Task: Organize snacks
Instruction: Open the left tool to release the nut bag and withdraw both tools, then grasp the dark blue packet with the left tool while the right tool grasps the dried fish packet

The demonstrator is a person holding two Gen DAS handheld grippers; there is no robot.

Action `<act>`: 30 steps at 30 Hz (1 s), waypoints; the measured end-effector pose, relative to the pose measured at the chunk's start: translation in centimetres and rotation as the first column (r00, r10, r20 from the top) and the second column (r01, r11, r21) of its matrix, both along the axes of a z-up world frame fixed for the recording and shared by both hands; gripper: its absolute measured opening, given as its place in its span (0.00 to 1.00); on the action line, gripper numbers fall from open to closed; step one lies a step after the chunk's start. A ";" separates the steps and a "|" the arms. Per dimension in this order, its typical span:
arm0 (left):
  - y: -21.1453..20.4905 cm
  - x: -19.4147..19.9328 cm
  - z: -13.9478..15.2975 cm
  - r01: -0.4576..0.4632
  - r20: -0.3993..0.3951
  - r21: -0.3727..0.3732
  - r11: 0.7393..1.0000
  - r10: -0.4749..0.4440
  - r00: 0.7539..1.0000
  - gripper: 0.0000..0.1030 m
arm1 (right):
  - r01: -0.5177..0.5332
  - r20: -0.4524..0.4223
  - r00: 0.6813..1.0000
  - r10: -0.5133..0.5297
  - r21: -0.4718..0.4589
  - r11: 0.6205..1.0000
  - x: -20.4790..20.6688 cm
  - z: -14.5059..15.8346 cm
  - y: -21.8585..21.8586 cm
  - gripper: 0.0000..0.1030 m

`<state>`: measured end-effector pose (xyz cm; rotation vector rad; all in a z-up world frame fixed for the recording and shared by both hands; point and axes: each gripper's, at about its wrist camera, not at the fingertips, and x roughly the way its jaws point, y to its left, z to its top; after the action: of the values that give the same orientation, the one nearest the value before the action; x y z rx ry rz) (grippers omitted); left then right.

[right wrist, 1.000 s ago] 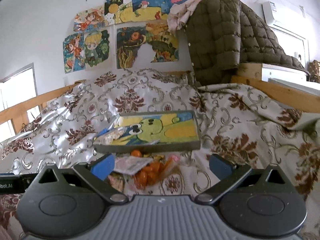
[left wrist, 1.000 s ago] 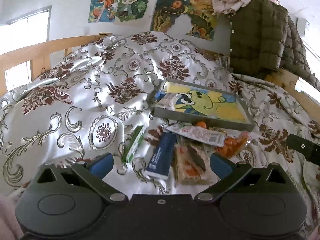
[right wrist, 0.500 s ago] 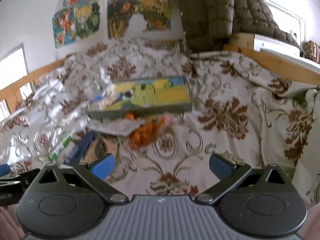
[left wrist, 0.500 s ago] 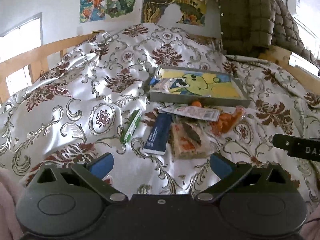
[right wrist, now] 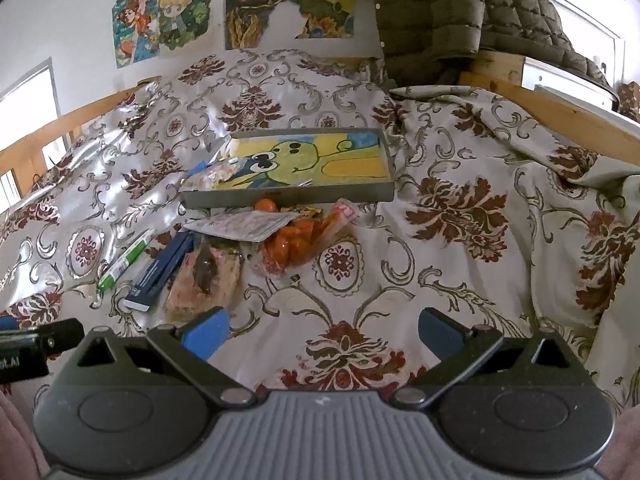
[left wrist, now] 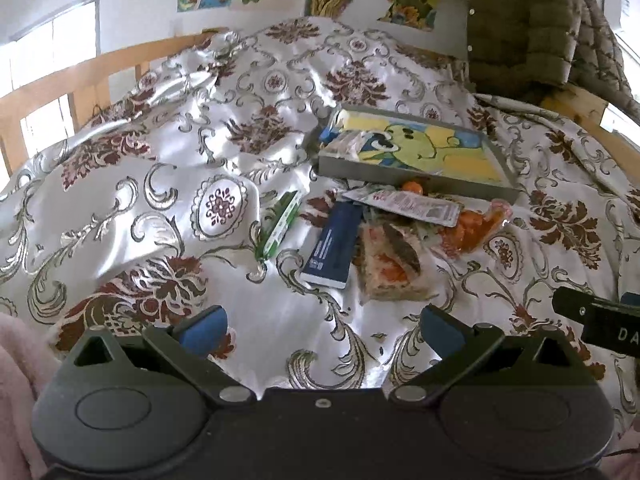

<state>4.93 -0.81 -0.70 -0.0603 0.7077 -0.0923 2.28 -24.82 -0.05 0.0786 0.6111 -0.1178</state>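
A shallow grey tray [left wrist: 416, 178] [right wrist: 288, 198] with a green cartoon picture inside lies on the patterned bedspread, a clear snack packet [left wrist: 348, 146] [right wrist: 212, 176] at its left end. In front of it lie a green-white stick pack [left wrist: 280, 226] [right wrist: 124, 258], a dark blue box [left wrist: 332, 244] [right wrist: 160, 268], a pinkish snack bag [left wrist: 394, 264] [right wrist: 204, 276], a white flat sachet [left wrist: 408, 204] [right wrist: 244, 226] and an orange candy bag [left wrist: 472, 228] [right wrist: 296, 242]. My left gripper [left wrist: 322, 326] is open, short of the pile. My right gripper [right wrist: 324, 326] is open over bare cloth.
The bedspread [left wrist: 160, 184] has folds and a raised ridge on the right [right wrist: 520, 152]. A wooden bed rail [left wrist: 80, 68] runs at the left, a padded jacket [right wrist: 440, 12] hangs at the back right. The other gripper's tip [left wrist: 600, 316] [right wrist: 36, 340] shows at each view's edge.
Both grippers have pulled back and risen from the snack pile, so more bedspread shows in front of them. The snacks and the tray have not moved. Both stay open.
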 end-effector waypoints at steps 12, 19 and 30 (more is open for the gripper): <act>0.7 1.8 -0.3 0.005 -0.077 -0.052 0.999 -0.009 0.997 0.99 | -0.021 -0.049 0.999 0.021 0.007 1.000 1.8 -0.5 0.4 1.00; 0.9 3.4 -0.4 0.032 -0.116 -0.074 0.997 -0.041 0.992 0.99 | -0.046 -0.032 0.998 0.046 -0.008 0.999 3.2 0.5 0.1 1.00; 0.5 8.1 -0.3 0.154 -0.115 0.021 0.988 -0.150 0.982 0.99 | -0.169 0.011 0.985 0.171 -0.107 0.980 6.2 0.9 0.4 1.00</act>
<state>13.02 -0.34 -0.97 0.0178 0.8269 -0.2261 8.50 -24.44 0.89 -0.0753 0.5880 0.0166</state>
